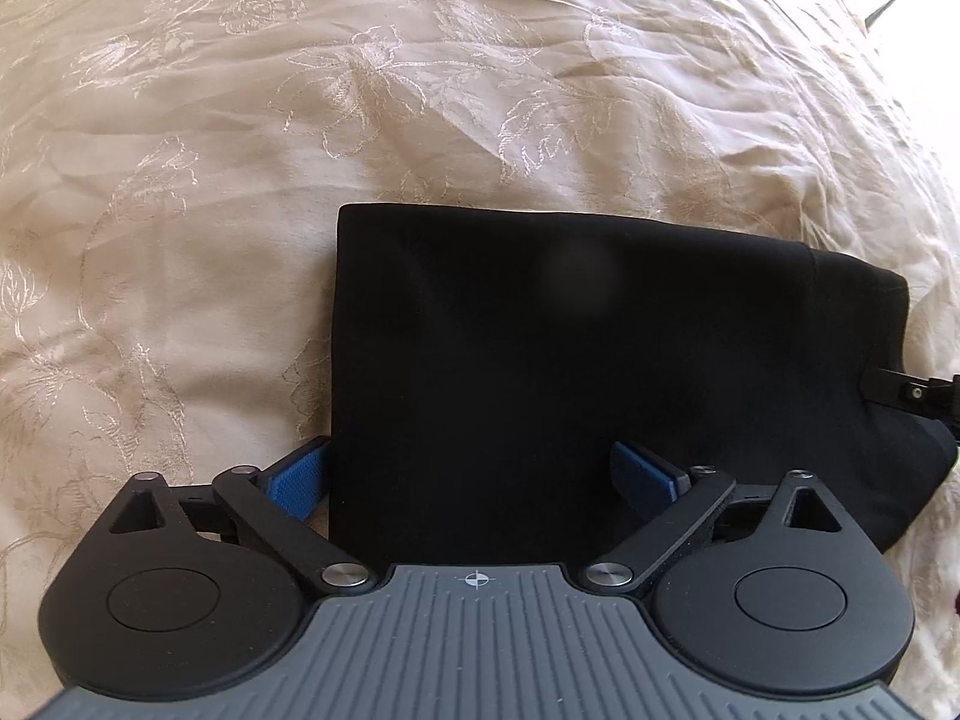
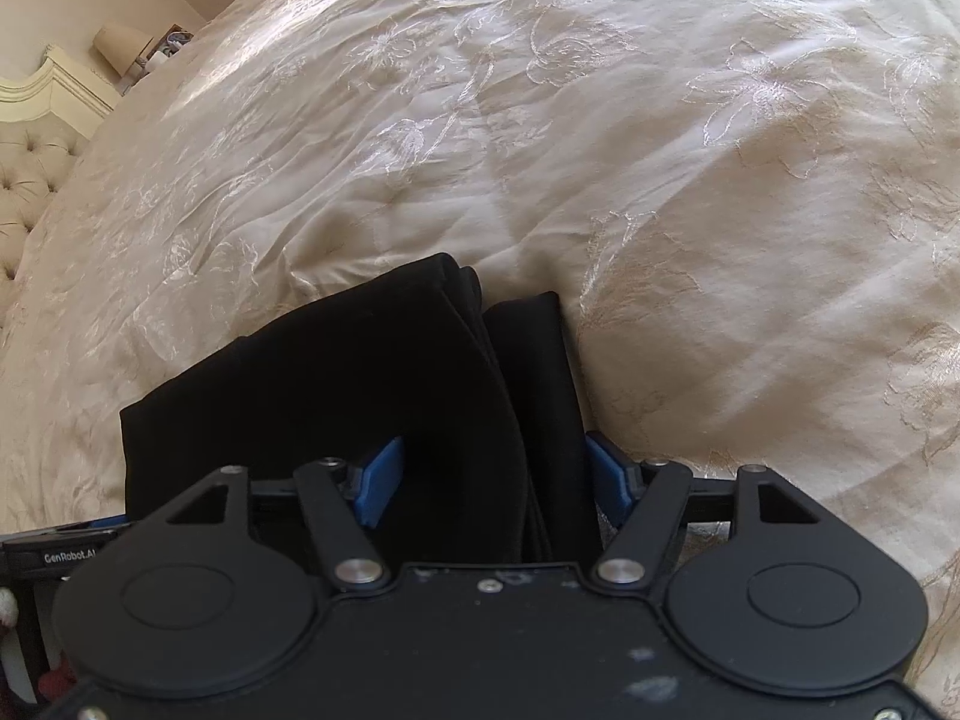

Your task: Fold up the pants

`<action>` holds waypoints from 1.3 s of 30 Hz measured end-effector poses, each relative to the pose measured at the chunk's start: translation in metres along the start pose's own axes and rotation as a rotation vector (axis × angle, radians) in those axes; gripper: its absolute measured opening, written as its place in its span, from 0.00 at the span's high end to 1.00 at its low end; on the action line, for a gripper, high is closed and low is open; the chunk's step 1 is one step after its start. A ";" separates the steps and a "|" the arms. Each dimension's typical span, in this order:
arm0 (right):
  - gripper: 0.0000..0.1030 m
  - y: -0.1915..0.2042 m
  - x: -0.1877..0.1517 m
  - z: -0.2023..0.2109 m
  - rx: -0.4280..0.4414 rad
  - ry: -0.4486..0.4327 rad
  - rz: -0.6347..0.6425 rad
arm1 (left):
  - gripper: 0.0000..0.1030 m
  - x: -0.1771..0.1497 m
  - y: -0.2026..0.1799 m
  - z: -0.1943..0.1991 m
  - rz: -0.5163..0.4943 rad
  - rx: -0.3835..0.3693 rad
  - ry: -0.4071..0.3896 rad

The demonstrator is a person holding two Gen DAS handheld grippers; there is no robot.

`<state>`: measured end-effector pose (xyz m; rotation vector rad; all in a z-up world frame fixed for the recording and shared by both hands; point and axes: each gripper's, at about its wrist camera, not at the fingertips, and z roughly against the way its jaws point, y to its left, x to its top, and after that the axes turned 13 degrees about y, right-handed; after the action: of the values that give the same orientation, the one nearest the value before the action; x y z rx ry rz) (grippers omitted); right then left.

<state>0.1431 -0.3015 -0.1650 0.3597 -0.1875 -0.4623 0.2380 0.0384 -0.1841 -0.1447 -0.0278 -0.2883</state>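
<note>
Black pants [image 1: 570, 372], folded into a compact stack on the bed [image 1: 180, 180], lie right under both tongs, long axis running left-right: left tongs [image 1: 471, 480] spread over its left edge, right tongs [image 2: 492, 480] spread over the layered right end, neither clamped.

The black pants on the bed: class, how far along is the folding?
Done: the black pants lie as a compact folded stack on the cream bedspread. In hand: nothing is gripped; the left tongs and right tongs stand open astride the edges. Left: perhaps tidying the uneven layers seen in the right view.
</note>
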 end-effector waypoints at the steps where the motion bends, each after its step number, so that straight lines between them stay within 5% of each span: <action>1: 0.32 0.000 0.000 0.000 -0.002 -0.001 -0.001 | 0.07 0.000 -0.001 0.001 0.001 -0.001 -0.001; 3: 0.32 0.001 -0.002 0.002 -0.009 0.001 0.000 | 0.22 -0.003 -0.001 0.004 0.002 -0.019 -0.014; 6: 0.38 0.007 0.000 0.003 -0.029 0.010 0.026 | 0.69 -0.010 -0.001 0.015 0.009 -0.003 -0.061; 10: 0.65 0.010 -0.006 0.015 -0.033 -0.028 0.028 | 0.83 -0.023 -0.006 0.033 0.011 0.014 -0.104; 13: 0.76 0.010 -0.012 0.030 0.011 -0.065 -0.005 | 0.85 -0.029 -0.015 0.047 0.003 0.044 -0.136; 22: 0.76 0.048 -0.033 0.050 0.044 -0.075 0.022 | 0.87 -0.050 0.005 0.092 0.071 0.058 -0.204; 28: 0.77 0.119 -0.055 0.031 0.081 -0.017 0.117 | 0.87 -0.085 0.086 0.116 0.180 0.080 -0.208; 39: 0.77 0.341 -0.103 -0.048 0.181 0.115 0.375 | 0.87 -0.145 0.277 0.166 0.392 0.190 -0.226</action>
<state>0.2013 0.0451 -0.0893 0.5147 -0.1807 -0.0540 0.1773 0.3663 -0.0649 0.0085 -0.2479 0.1234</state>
